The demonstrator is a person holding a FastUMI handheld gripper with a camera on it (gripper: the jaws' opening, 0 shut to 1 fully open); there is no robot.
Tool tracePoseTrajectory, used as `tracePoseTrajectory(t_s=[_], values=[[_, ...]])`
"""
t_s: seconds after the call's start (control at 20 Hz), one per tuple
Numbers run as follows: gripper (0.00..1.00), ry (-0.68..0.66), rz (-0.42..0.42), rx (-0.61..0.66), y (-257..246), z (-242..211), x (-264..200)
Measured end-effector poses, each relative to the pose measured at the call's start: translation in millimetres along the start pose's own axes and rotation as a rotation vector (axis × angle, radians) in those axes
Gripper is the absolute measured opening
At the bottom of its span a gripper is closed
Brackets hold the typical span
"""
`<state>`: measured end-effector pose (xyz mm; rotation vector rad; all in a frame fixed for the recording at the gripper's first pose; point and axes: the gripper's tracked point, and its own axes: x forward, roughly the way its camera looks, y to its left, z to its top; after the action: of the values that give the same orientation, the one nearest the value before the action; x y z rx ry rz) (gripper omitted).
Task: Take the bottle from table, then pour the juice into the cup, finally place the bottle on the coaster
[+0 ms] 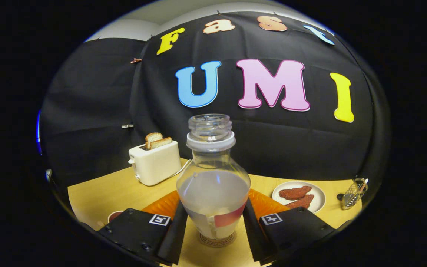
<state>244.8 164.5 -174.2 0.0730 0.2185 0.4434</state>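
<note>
A clear plastic bottle (213, 185) without a cap stands upright between my fingers, with pale cloudy juice in its lower half and a label near its base. Its bottom rests on a round brown coaster (217, 241) on the wooden table (109, 193). My gripper (214, 207) is shut on the bottle, one finger pressed against each side of its lower body. Right behind the bottle sits an orange ribbed vessel (163, 204), showing on both sides of it; I cannot tell whether it is the cup.
A white toaster (156, 163) with two bread slices stands at the back left. Beyond the right finger a white plate (319, 193) carries reddish-brown pieces, and a small metal grater (352, 193) stands further right. A dark red round thing (114, 216) lies by the left finger.
</note>
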Motion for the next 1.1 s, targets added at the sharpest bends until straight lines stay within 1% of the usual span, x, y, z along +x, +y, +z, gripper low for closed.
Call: tracePoseTrajectory(t_s=[0.1,0.2,0.35,0.6,0.8,1.0,1.1], values=[[0.73,-0.021,0.005,0.051,0.5,-12.1,7.7],[0.73,-0.032,0.006,0.062,1.0,-22.8,13.8],[0.73,-0.007,0.008,0.023,5.8,-45.7,22.6],[0.73,0.021,0.001,-0.014,5.8,-65.9,26.6],[0.73,0.046,-0.027,-0.013,-2.5,-78.7,26.7],[0.74,0.039,-0.038,0.009,-4.0,-76.2,28.2],[0.77,0.043,-0.045,0.006,-5.8,-77.9,27.8]])
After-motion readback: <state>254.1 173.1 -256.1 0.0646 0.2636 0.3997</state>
